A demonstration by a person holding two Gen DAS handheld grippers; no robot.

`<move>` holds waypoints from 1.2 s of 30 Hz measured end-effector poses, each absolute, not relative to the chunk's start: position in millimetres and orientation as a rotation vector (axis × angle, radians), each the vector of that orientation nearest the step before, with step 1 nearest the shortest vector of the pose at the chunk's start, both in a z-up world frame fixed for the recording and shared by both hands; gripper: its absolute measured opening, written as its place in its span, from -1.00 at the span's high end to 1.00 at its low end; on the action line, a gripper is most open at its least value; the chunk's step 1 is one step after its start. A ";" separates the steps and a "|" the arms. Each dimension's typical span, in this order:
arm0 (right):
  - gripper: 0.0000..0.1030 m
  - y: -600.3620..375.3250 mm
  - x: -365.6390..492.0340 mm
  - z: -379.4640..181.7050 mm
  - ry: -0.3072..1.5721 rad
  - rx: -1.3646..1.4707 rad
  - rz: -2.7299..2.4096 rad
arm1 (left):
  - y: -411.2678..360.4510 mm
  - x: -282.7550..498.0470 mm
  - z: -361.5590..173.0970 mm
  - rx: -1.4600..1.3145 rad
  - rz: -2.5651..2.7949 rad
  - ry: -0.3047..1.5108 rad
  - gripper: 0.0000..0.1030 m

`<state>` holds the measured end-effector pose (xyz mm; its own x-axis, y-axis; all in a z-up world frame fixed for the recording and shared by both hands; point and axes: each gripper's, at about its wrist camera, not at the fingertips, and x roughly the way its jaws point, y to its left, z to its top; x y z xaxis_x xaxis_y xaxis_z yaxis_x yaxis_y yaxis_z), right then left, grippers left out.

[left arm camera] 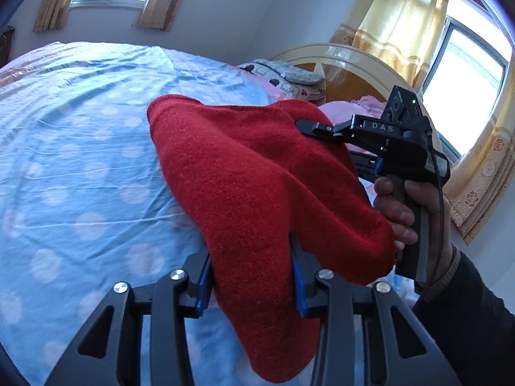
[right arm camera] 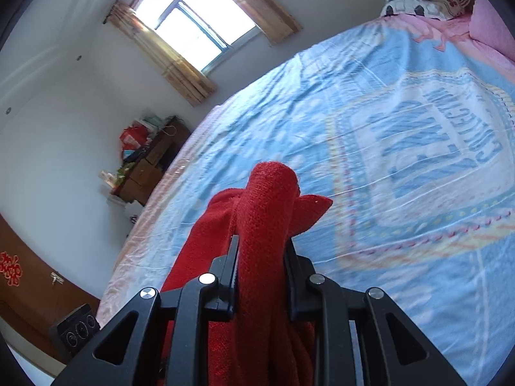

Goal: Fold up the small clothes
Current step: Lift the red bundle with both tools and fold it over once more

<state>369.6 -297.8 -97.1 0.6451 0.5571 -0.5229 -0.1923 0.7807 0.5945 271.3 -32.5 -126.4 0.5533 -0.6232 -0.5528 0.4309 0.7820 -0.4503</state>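
Red knit garment (left arm camera: 257,186) hangs lifted above the blue bed sheet (left arm camera: 80,160), stretched between my two grippers. My left gripper (left arm camera: 251,276) is clamped on its near edge, cloth bunched between the blue pads (left arm camera: 297,281). My right gripper (right arm camera: 260,257) pinches a rolled fold of the same knit, and my right hand (left arm camera: 408,212) grips its handle near the headboard (left arm camera: 338,61).

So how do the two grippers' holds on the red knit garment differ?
The left gripper pinches a broad hanging fold of the red knit garment, while the right gripper clamps a narrow rolled bunch. The left's pads are blue, the right's look black. Both are shut on the garment above the blue bedspread.
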 end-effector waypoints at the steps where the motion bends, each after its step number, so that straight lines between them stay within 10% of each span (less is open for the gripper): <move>1: 0.55 -293.6 363.9 -94.2 0.748 0.529 0.458 | -24.9 264.7 -122.5 -0.279 -0.629 0.751 0.19; 36: 0.56 -25.5 325.0 -94.1 0.819 0.427 0.807 | 102.6 180.5 -116.5 -0.260 -0.251 0.697 0.19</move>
